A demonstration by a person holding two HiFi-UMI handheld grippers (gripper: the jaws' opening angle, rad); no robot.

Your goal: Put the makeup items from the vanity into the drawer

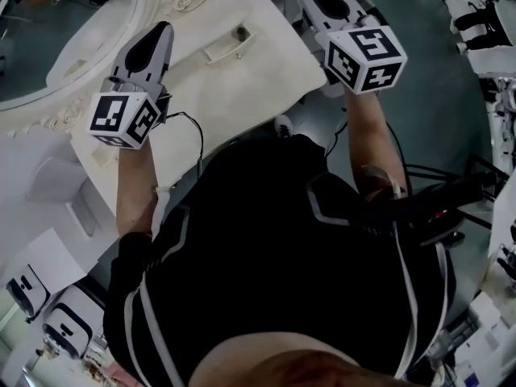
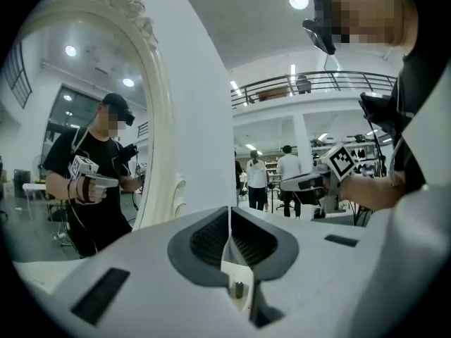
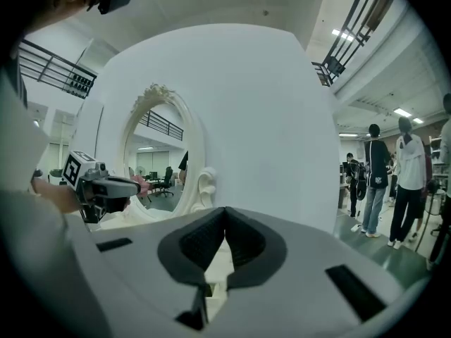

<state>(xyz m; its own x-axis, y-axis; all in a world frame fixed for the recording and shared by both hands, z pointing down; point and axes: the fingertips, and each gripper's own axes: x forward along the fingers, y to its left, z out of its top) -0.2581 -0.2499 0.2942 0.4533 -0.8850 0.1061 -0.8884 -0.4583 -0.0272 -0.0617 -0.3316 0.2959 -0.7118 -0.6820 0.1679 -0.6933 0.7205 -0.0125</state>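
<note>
White vanity [image 1: 258,87] edge, floor [image 1: 435,111] beyond

Big open lab hall, this was, no home: a railed mezzanine [image 2: 317,82] ran overhead, ceiling lamps [image 2: 299,0] glared, people [image 2: 289,174] stood about, and the white vanity [image 1: 242,79] sat staged on a grey-green floor [image 1: 435,119].

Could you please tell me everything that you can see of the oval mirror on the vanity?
The oval mirror stands upright at the back of the white vanity top. Its frame looks cream-white and carved, with a floral crest on top and a scroll low on its side. The glass looks whole and reflects a person in black and the hall's ceiling lights.
</note>
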